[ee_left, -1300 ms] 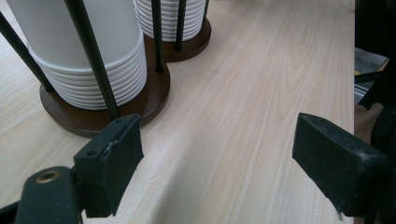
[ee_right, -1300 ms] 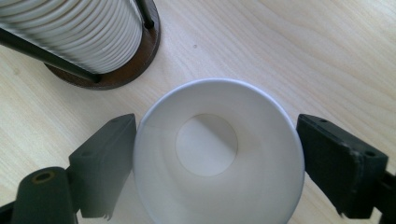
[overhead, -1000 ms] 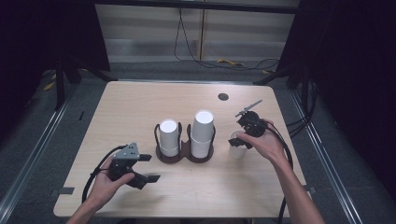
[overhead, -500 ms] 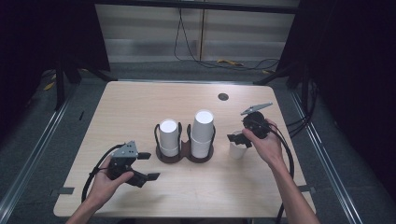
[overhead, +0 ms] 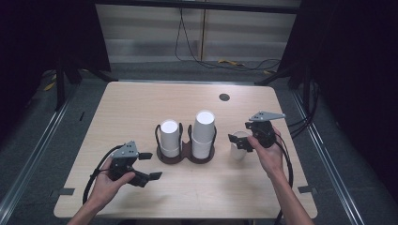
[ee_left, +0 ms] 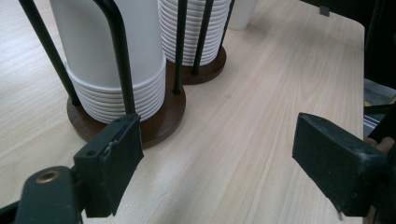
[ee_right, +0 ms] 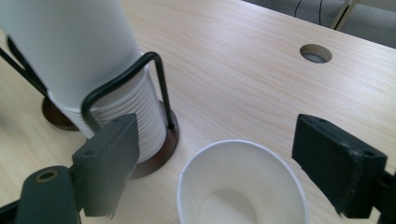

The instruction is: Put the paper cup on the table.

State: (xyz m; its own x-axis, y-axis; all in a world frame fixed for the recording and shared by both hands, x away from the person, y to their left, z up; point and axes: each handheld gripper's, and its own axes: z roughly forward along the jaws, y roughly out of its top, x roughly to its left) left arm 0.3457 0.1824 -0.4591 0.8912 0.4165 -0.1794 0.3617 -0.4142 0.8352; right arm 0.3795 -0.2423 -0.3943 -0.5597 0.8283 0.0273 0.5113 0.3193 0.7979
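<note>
Two stacks of white paper cups stand in a dark wire holder [overhead: 185, 157] at the table's middle: a shorter left stack [overhead: 169, 136] and a taller right stack [overhead: 204, 131]. A single white cup [overhead: 239, 150] stands upright just right of the holder, mouth up. My right gripper [overhead: 240, 140] hovers over it, open. In the right gripper view the cup [ee_right: 243, 186] sits low between the spread jaws, and I see no touch. My left gripper [overhead: 151, 166] rests near the front left, open and empty. It faces the holder's base [ee_left: 159, 126].
A round cable hole [overhead: 224, 97] lies at the table's back right. Cables trail from both grippers over the front and right edges. The lone cup [ee_left: 243, 11] shows beyond the stacks in the left gripper view. Bare wood [overhead: 141, 108] spreads behind and in front of the holder.
My right hand has shifted slightly and tipped its gripper over the single cup. The left gripper and both stacks have stayed still.
</note>
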